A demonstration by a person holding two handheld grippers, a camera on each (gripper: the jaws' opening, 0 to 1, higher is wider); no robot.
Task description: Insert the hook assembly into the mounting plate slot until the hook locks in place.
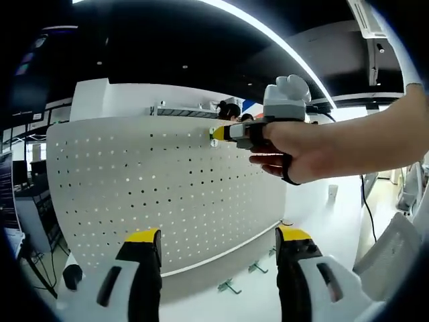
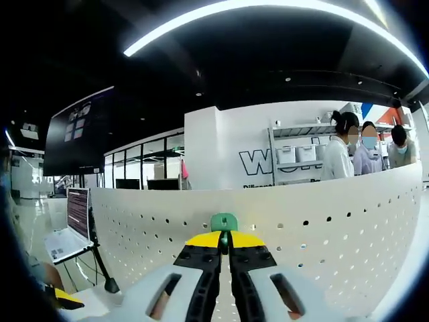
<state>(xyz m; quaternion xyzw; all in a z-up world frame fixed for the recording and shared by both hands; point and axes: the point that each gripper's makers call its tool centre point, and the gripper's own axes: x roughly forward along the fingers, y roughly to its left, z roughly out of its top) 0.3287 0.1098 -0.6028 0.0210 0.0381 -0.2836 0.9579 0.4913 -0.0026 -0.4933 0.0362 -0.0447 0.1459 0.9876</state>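
right gripper (image 2: 225, 239) is clenched on the green hook (image 2: 223, 221), its tip just at the white pegboard (image 2: 322, 228) near the top edge. left gripper (image 1: 218, 236) hangs released, well back. keep the hook square, press straight in. spare hooks (image 1: 229, 287) lie below.

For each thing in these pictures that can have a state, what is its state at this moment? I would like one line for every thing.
left gripper: open, jaws wide apart, holding nothing.
right gripper: shut on the green hook, at the pegboard's top edge.
green hook: pinched between the jaws; whether it is seated in a hole cannot be told.
pegboard: standing upright.
spare hooks: lying loose on the table below the board.
laptop: open, screen lit.
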